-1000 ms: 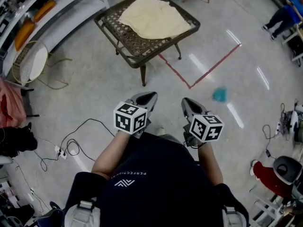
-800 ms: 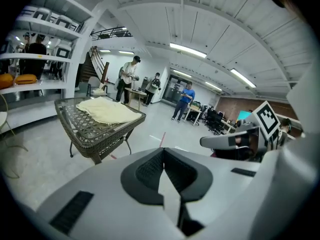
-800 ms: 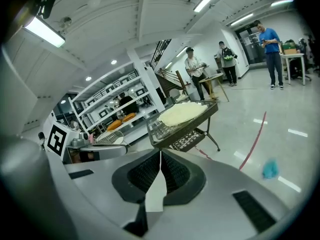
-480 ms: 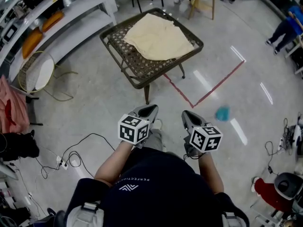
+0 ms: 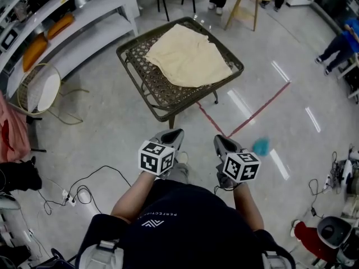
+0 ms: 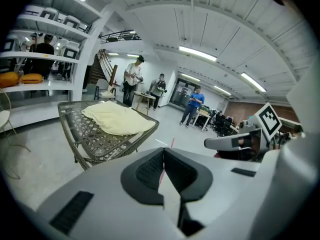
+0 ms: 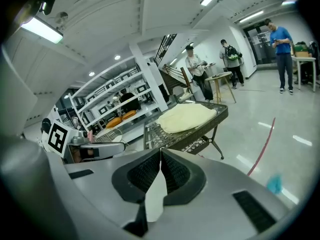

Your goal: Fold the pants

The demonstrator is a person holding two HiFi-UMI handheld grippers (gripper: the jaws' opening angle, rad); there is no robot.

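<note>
Hiding much of the table (image 5: 143, 67), the pants (image 5: 188, 58) lie bunched.

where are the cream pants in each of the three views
Head view: the cream pants lie top centre, spread on the table.
Left gripper view: left of centre, at mid height.
Right gripper view: just right of centre, at mid height.
Shared landmark: the lattice-top table under them, visible in all three views.
</note>
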